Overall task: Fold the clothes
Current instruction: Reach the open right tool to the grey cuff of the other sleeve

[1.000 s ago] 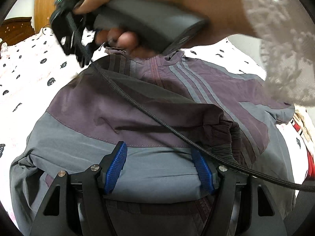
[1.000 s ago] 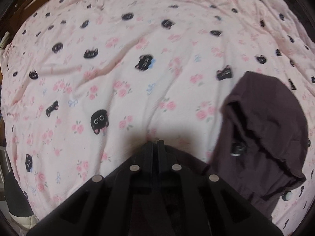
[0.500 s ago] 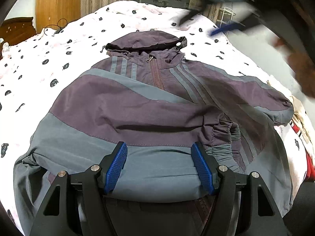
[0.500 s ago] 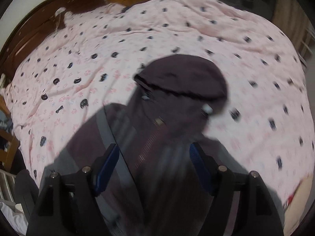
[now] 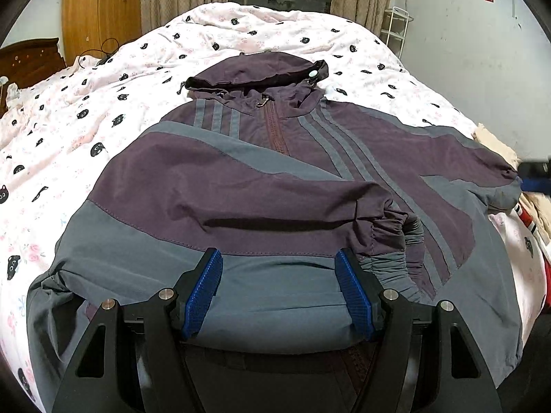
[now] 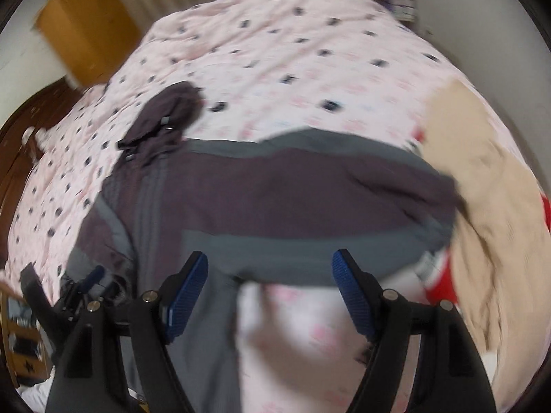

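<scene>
Jacket (image 5: 275,186) lies zipped and face up across the near half of the bed (image 5: 241,27), hood toward the far edge. Left gripper (image 5: 279,285) stands wide over the sleeve already folded across the chest, gripping nothing. Right gripper (image 6: 270,290), shut a second ago, now stands wide above the unfolded sleeve at the right edge (view blurred): that sleeve is probably next.

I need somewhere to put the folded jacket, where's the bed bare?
Bare quilt lies left of the jacket and beyond its hood. The right edge is crowded: a beige garment and something red.
</scene>
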Demonstrator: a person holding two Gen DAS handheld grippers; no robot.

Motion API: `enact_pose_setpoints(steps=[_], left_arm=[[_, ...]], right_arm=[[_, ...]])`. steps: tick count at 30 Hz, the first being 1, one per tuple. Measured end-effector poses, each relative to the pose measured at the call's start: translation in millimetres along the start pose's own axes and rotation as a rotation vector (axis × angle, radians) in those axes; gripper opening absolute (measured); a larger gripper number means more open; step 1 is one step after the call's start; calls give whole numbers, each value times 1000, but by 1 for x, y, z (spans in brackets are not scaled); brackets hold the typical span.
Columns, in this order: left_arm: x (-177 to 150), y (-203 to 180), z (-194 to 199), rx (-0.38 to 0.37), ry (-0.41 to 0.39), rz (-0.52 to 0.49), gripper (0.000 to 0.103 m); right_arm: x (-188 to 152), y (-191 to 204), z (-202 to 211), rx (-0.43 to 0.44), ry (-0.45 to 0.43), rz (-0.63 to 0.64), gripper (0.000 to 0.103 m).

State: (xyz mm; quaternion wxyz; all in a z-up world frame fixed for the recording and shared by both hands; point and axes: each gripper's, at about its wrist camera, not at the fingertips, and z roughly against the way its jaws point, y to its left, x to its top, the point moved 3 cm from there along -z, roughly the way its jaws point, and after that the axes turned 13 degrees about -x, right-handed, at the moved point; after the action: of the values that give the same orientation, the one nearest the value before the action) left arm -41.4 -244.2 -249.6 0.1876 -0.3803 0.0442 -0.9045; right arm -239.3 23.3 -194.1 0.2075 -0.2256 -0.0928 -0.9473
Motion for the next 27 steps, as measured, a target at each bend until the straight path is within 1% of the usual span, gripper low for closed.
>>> enact_pose_setpoints(steps=[5, 7, 13, 18, 21, 27], left_arm=[[0, 0, 0, 8, 1, -4, 64], [0, -1, 0, 11, 1, -6, 64], [0, -2, -1, 20, 4, -10, 64], [0, -2, -1, 27, 6, -14, 64], [-1, -3, -1, 32, 8, -17, 64], [-1, -3, -2, 37, 10, -20, 64]], right_arm=[[-27, -43, -5, -21, 15, -143, 76], [-34, -56, -8, -14, 21, -197, 76], [-36, -85, -19, 23, 18, -328, 76], [-32, -109, -30, 117, 9, -482, 76], [-29, -116, -36, 136, 6, -522, 77], [-24, -114, -42, 119, 2, -527, 78]])
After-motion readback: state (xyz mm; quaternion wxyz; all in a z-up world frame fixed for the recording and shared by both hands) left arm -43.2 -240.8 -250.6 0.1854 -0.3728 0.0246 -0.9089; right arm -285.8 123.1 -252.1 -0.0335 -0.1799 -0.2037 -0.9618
